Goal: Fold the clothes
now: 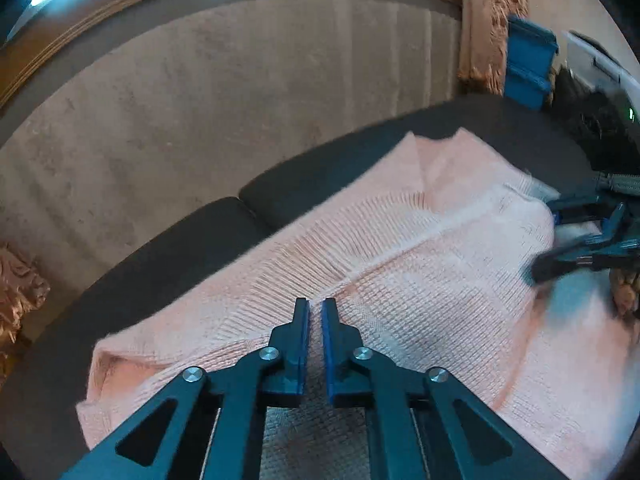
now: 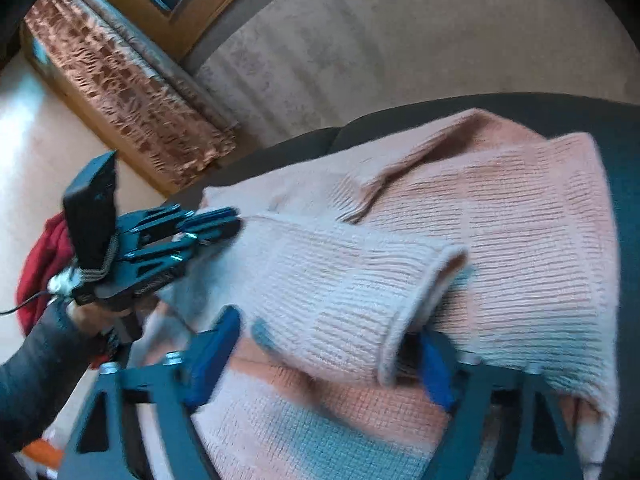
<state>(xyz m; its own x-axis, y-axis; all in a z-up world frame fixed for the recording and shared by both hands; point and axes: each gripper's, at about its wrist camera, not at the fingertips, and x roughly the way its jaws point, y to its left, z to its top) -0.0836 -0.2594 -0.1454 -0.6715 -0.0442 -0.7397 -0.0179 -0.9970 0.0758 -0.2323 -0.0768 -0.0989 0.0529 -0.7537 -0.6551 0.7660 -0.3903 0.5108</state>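
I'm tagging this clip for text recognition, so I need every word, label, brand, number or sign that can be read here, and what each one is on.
None can be read in either view.
Left gripper: a faint pale marking runs along one dark arm link, too blurred to read.
Pink knitted sweater: no label or print shows.
Blue bins: no readable text.
A small green light beside them glows, but it is no character.

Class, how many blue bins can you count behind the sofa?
2: blue bins stacked at upper right, the top bin on the lower bin, beside the curtain. Others may be hidden.
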